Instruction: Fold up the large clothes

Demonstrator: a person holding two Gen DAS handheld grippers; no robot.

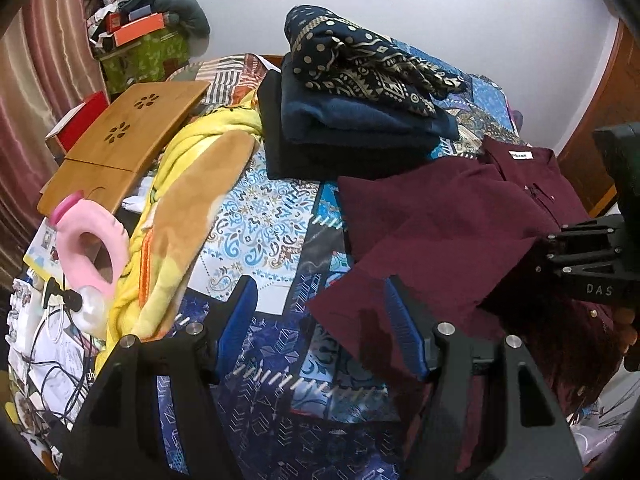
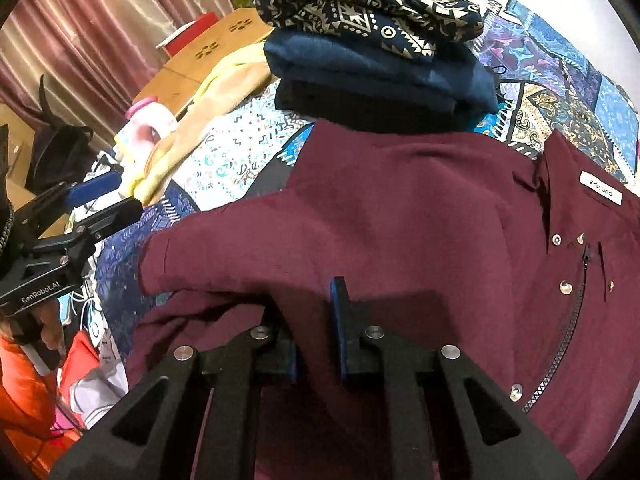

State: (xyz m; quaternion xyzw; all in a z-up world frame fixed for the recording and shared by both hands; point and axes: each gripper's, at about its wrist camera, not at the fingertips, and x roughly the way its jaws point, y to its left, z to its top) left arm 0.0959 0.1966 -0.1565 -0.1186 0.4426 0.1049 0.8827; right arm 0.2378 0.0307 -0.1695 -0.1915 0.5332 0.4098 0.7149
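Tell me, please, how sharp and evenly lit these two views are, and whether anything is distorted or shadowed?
Left wrist view: sharp; fisheye bends the wall and door frame; the left gripper casts a dark shadow on the maroon shirt. Right wrist view: sharp at centre, the yellow blanket softer; the right gripper shadows the shirt beneath.

The left gripper (image 1: 320,320) hovers with its blue-padded fingers spread wide, pointing toward 12 o'clock, while the right gripper (image 2: 314,320), at its 3 o'clock, has its fingers nearly closed, pinching fabric.
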